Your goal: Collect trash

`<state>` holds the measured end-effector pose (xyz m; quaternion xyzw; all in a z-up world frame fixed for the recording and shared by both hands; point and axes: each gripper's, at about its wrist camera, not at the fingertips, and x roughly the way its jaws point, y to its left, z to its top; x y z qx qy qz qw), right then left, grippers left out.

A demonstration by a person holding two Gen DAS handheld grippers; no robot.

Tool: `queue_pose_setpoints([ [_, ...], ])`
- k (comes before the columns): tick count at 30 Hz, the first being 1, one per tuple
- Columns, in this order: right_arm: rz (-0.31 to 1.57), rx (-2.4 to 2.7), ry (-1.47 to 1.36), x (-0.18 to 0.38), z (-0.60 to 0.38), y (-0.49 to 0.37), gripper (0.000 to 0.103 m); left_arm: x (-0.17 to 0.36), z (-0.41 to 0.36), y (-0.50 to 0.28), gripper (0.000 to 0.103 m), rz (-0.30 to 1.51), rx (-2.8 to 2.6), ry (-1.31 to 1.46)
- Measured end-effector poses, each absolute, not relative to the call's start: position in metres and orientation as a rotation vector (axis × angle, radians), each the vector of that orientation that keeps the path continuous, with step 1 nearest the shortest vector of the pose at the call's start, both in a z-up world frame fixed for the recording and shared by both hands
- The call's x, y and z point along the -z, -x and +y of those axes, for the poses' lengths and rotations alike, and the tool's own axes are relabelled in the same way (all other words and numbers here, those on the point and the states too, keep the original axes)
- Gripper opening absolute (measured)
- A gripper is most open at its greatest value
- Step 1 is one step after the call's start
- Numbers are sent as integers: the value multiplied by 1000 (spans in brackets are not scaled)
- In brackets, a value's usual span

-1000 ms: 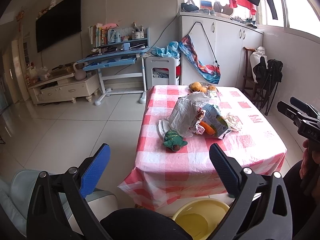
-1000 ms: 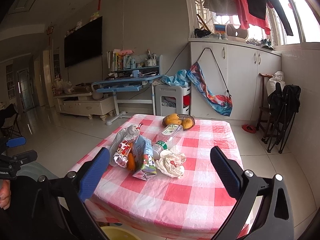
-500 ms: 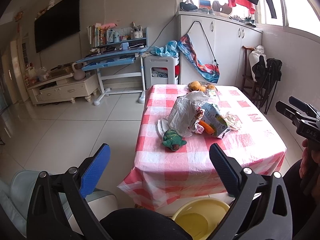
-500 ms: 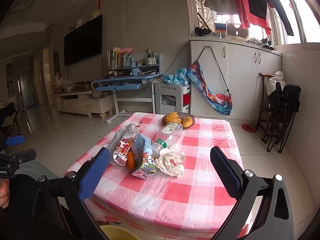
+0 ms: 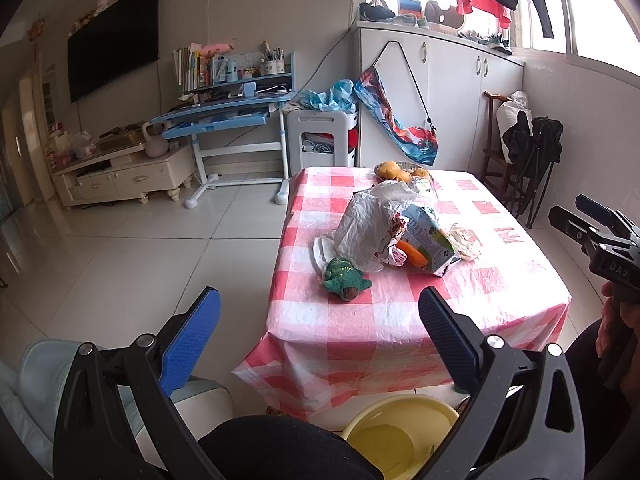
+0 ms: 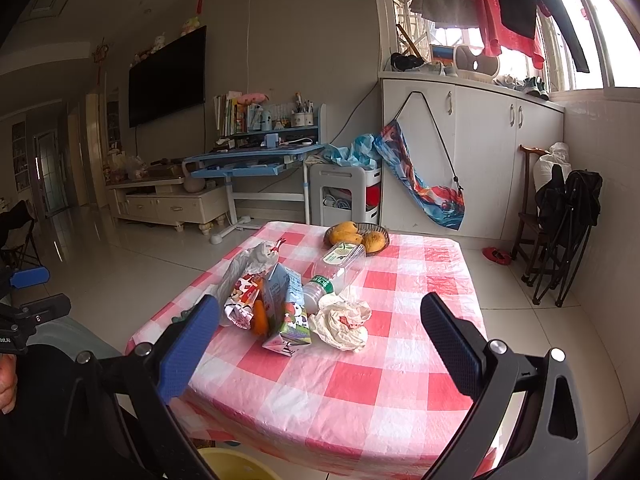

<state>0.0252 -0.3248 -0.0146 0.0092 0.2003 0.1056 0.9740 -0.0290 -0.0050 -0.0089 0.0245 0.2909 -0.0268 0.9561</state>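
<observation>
On the red-checked table (image 5: pixel 400 312) (image 6: pixel 400 380) lies a heap of trash: a white plastic bag (image 5: pixel 368 224) (image 6: pixel 244 264), a snack wrapper (image 6: pixel 240 300), a milk carton (image 5: pixel 428 240) (image 6: pixel 286 308), an empty plastic bottle (image 6: pixel 340 268) and a crumpled tissue (image 6: pixel 344 320) (image 5: pixel 464 240). A green plush toy (image 5: pixel 344 280) sits beside the heap. A yellow basin (image 5: pixel 400 432) (image 6: pixel 228 466) stands on the floor below the near table edge. My left gripper (image 5: pixel 320 320) and right gripper (image 6: pixel 320 328) both stand open and hold nothing, short of the table.
A basket of mangoes (image 6: pixel 358 236) sits at the table's far end. Behind it are a blue desk (image 6: pixel 256 160), a white cabinet (image 6: pixel 468 152) and folded chairs (image 6: pixel 560 232) at the right wall. Bare tiled floor (image 5: pixel 140 248) stretches to the left.
Both grippers have drifted slightly toward the table; the heap looks a little larger. Nothing was grasped or moved.
</observation>
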Motion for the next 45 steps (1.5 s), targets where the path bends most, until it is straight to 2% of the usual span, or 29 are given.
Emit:
queue_pose_setpoints([
  [22,412,-213,-20,14,-325,-24,96,14,23,13,95,680,49,49],
  [45,446,-213,10,12,-324,-26,96,17,19,5,95,706,34,-5],
])
